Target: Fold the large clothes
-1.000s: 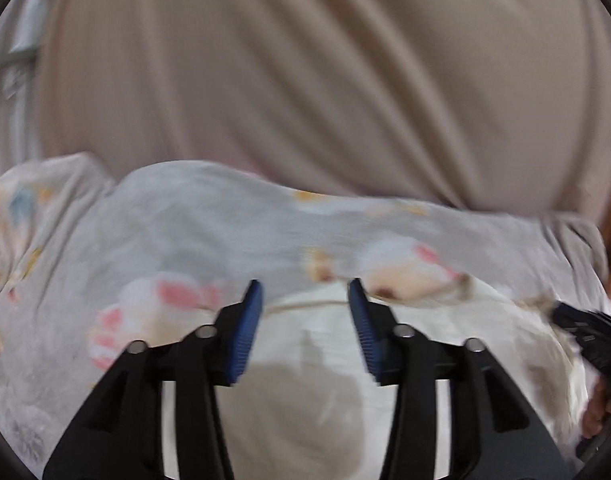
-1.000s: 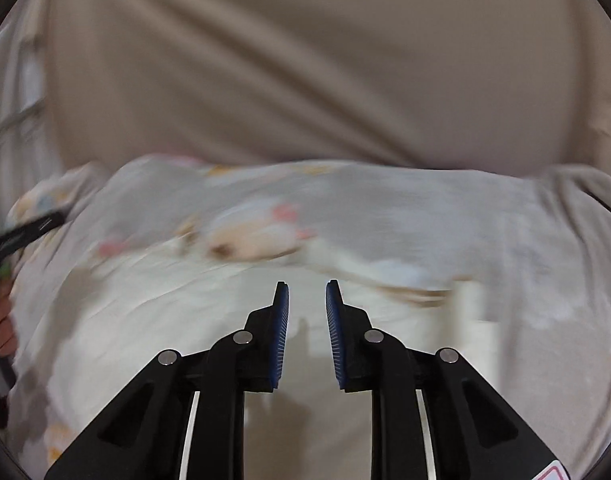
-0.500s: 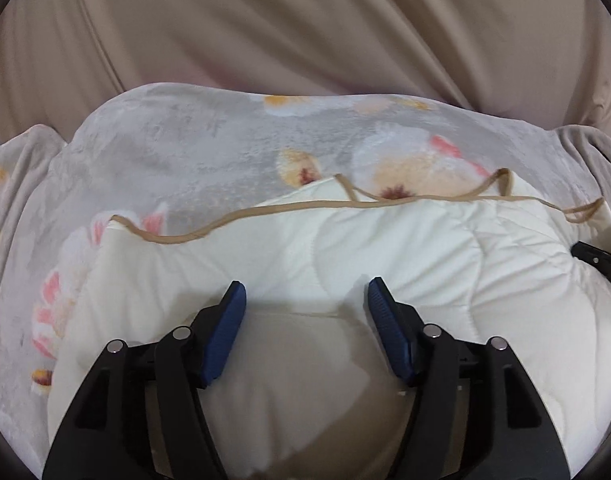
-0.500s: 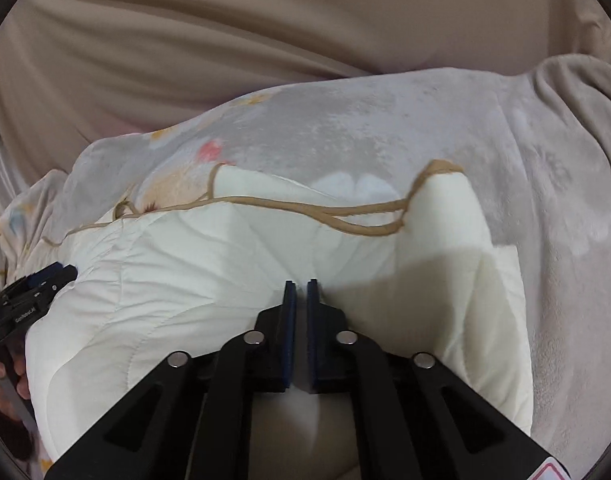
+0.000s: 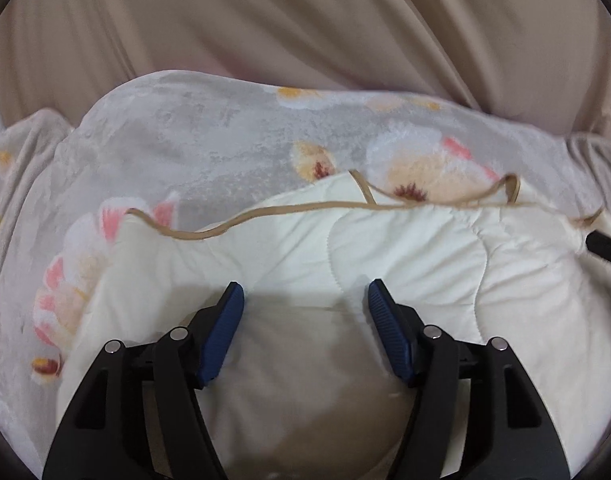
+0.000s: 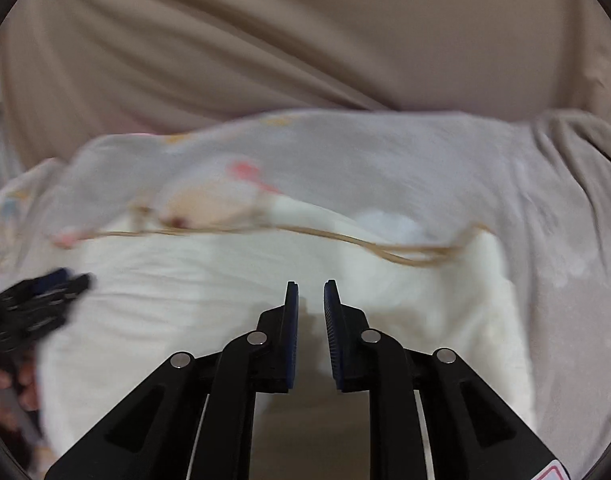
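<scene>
A cream quilted cover with tan piping (image 5: 405,248) lies folded on a grey floral blanket (image 5: 177,148). My left gripper (image 5: 305,300) is open wide and empty, just above the cream cover. The cream cover also shows in the right wrist view (image 6: 225,280), blurred by motion. My right gripper (image 6: 310,294) has its jaws a small gap apart and holds nothing, just above the cover. The left gripper shows at the left edge of the right wrist view (image 6: 37,300).
A beige sheet (image 5: 305,32) with long creases covers the surface behind the blanket. The grey floral blanket (image 6: 545,208) spreads to the right of the cream cover. The right gripper's tip (image 5: 605,246) shows at the right edge of the left wrist view.
My right gripper was shut half a second ago and has now opened a little and pulled back. My left gripper stays open over the cover and has barely moved.
</scene>
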Available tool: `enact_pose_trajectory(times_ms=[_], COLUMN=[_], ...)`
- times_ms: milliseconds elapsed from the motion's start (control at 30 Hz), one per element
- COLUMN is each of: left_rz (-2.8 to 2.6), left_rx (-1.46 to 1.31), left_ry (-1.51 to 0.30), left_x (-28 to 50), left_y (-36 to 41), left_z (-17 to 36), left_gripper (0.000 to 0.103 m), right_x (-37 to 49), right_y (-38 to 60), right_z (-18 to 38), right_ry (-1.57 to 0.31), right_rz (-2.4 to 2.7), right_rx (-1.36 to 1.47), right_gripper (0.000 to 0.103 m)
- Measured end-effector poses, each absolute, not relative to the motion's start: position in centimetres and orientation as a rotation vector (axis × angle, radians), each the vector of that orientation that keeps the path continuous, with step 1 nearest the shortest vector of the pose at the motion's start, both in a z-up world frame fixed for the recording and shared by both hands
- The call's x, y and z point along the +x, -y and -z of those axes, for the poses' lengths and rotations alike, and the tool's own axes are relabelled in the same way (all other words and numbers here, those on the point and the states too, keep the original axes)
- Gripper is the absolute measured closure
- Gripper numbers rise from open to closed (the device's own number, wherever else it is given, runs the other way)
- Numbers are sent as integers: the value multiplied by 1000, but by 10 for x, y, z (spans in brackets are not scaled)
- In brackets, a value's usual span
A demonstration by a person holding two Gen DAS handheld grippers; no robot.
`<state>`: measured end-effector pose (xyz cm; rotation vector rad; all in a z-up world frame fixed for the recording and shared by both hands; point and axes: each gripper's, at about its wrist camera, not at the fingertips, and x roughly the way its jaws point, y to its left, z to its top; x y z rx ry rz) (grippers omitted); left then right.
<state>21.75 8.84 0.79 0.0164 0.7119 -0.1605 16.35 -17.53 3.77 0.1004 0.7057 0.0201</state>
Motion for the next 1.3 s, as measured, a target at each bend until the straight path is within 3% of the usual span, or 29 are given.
enact_pose_trajectory(times_ms=[233,300,333,633,767,933,1000,1067,1300], left_rz=[138,93,69,107,134,187,194,207,318], left_rx=[-187,-204,-213,-347,-353,-361,-319,-289,-294], left_ry=[-735,-745,-757,-897,-898,-884,-866,-839,-676], left_x=[174,161,156,165,164,160,158,154,116], left_y=[-169,-192,-203,-223,-220,-211,-200,-190,-167], left_z=[-36,-31,-25,27,26,17,6,-9,-90], left_gripper=[30,15,13,11,20,47,76,87,92], right_x=[204,213,214,215,222,257,262,262,184], right_y=[87,81,79,75,79,63,63,63,101], right_z=[-18,5,11,8,-10,20,24,24,-28], right_ry=[-832,-874,-870,-872,-837,-951,-954,-955,-821], right_rz=[-161,-156,-148,-154,-213,-228,-227,-228,-285], right_rx=[-21,-11,-26,-14,86,70,82,81,110], right_gripper=[87,89,89,89,89,90,90,90,89])
